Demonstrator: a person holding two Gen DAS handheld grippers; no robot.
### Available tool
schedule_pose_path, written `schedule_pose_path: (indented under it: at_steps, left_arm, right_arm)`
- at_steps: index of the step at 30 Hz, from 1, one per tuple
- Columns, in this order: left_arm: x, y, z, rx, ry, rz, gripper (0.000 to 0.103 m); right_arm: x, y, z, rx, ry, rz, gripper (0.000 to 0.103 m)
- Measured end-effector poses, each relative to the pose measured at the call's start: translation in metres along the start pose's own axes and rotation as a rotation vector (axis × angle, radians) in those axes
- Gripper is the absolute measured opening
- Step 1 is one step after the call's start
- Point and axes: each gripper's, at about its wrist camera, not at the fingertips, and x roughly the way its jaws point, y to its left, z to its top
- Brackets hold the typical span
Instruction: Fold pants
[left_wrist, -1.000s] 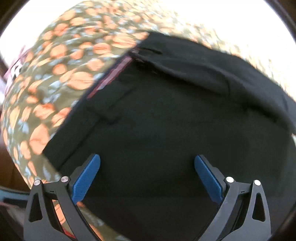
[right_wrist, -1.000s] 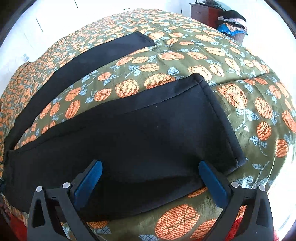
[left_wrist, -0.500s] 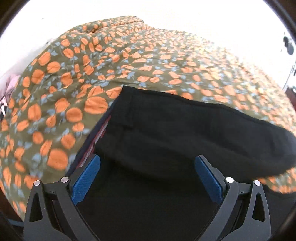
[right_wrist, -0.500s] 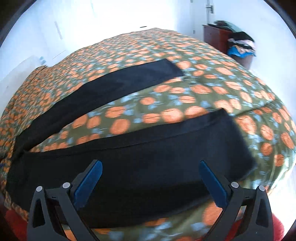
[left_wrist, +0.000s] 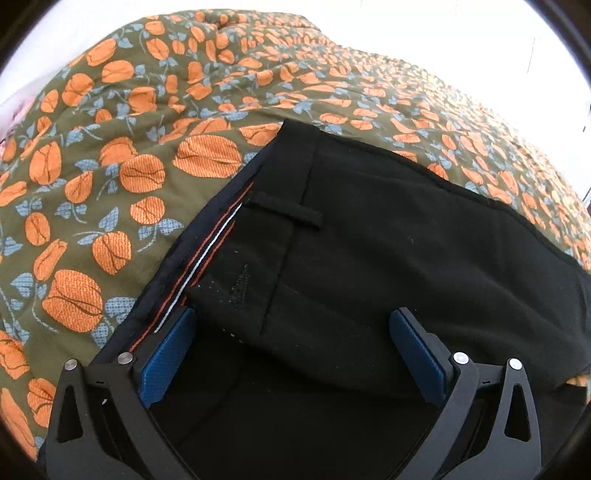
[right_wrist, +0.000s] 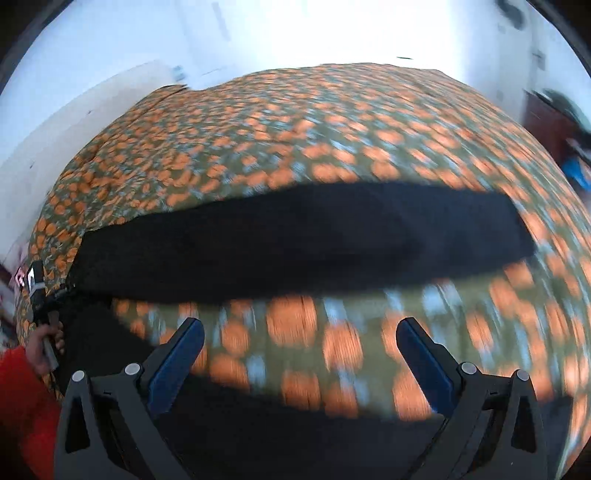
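Observation:
Black pants (left_wrist: 369, 258) lie on a bed with an olive bedspread with orange flowers (left_wrist: 110, 166). In the left wrist view I see the waistband with its striped lining (left_wrist: 207, 266) and a belt loop. My left gripper (left_wrist: 295, 350) is open and empty, hovering just above the waist. In the right wrist view, which is blurred, one black leg (right_wrist: 295, 243) stretches across the bed and more black cloth lies at the near edge (right_wrist: 295, 435). My right gripper (right_wrist: 299, 354) is open and empty above the bedspread (right_wrist: 295, 147) between the two.
White walls stand behind the bed. A dark wooden cabinet (right_wrist: 550, 122) with clothes on it stands at the right. At the left edge of the right wrist view a hand with a red sleeve (right_wrist: 22, 387) holds the other gripper.
Both grippers have pulled back and tilted up. The left view now shows the waistband closer. The right view has swung, so the far leg sits mid-frame and the near leg has dropped low.

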Motion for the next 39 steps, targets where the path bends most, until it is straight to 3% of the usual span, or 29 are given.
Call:
schedule_pose_path:
  at_steps: [3,4,7,15,21,28,33,35,37,38,39]
  left_arm:
    - [0.006,0.003,0.002,-0.001,-0.014,-0.001,0.103]
    - [0.008,0.003,0.003,0.000,-0.018,-0.001,0.103]
    - [0.009,0.003,0.001,0.003,-0.034,0.002,0.103]
    - [0.010,0.000,-0.001,0.013,-0.048,0.017,0.103]
    - [0.010,0.000,-0.001,0.013,-0.047,0.018,0.103]
    - [0.012,0.000,0.000,0.009,-0.056,0.010,0.103]
    - [0.014,0.002,0.001,0.008,-0.055,0.007,0.103]
    - [0.013,0.002,0.000,0.008,-0.056,0.006,0.102]
    - [0.014,0.002,0.001,0.007,-0.056,0.005,0.103]
    - [0.015,0.002,0.001,0.006,-0.056,0.004,0.102]
    - [0.015,0.002,0.001,0.007,-0.056,0.003,0.103]
  right_arm:
    - [0.048,-0.016,0.032,0.018,0.055,0.020,0.103]
    - [0.069,-0.031,0.040,0.053,0.110,0.028,0.103]
    - [0.096,-0.071,0.042,0.085,0.186,-0.040,0.102]
    - [0.066,-0.181,0.023,0.188,0.159,-0.224,0.103]
    - [0.026,-0.227,0.050,0.189,0.063,-0.258,0.103]
    - [0.057,-0.276,0.084,0.376,0.117,-0.240,0.102]
    - [0.081,-0.291,0.102,0.445,0.100,-0.256,0.101]
    - [0.090,-0.296,0.101,0.452,0.132,-0.242,0.086]
    - [0.094,-0.296,0.100,0.431,0.166,-0.208,0.032]
    - [0.086,-0.290,0.100,0.396,0.139,-0.233,0.013]
    - [0.078,-0.284,0.101,0.364,0.102,-0.233,0.007]
